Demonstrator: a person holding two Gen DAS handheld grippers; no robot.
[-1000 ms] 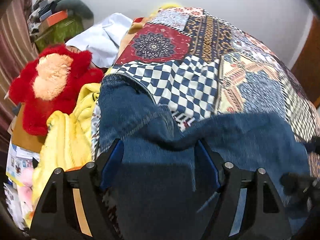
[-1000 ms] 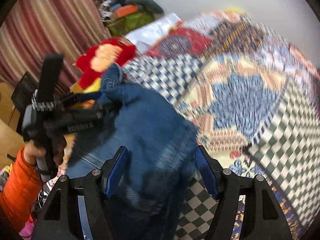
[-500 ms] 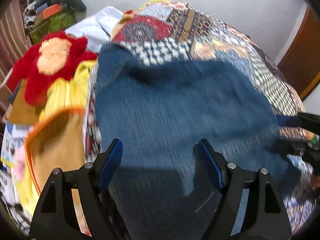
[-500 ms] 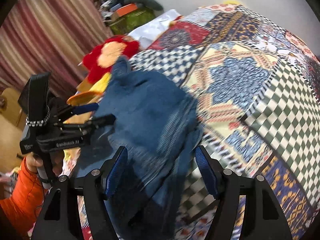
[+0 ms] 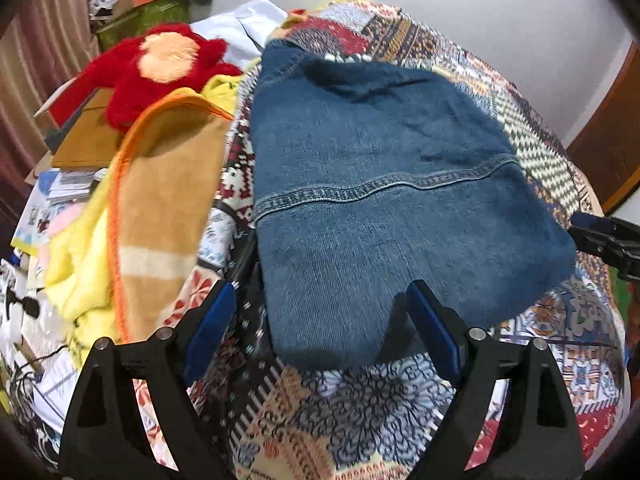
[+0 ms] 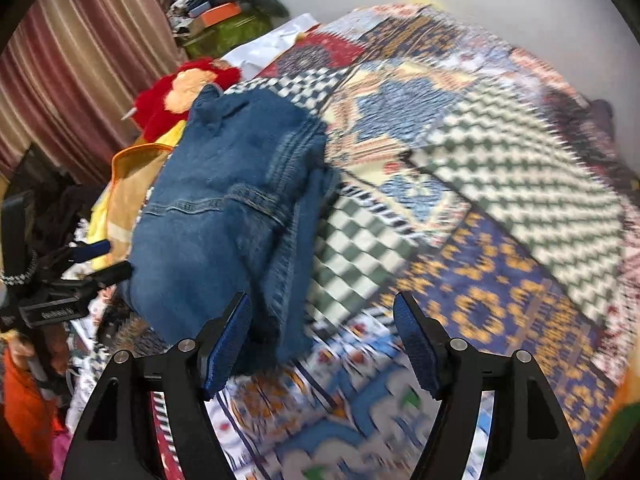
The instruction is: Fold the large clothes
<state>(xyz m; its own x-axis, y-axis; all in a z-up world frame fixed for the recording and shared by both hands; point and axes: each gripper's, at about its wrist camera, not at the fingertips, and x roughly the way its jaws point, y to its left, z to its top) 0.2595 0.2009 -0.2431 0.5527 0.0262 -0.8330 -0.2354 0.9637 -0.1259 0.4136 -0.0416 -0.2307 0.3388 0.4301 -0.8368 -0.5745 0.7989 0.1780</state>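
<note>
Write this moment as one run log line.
jeans: folded on bedspread | left gripper: opening, empty | right gripper: opening, empty

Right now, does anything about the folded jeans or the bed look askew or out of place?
The jeans lie folded on the patchwork bedspread, but unevenly: in the right wrist view, layers stick out along the right-hand edge instead of lining up. Beside them, a tan blanket and a red plush toy are heaped loosely.
</note>
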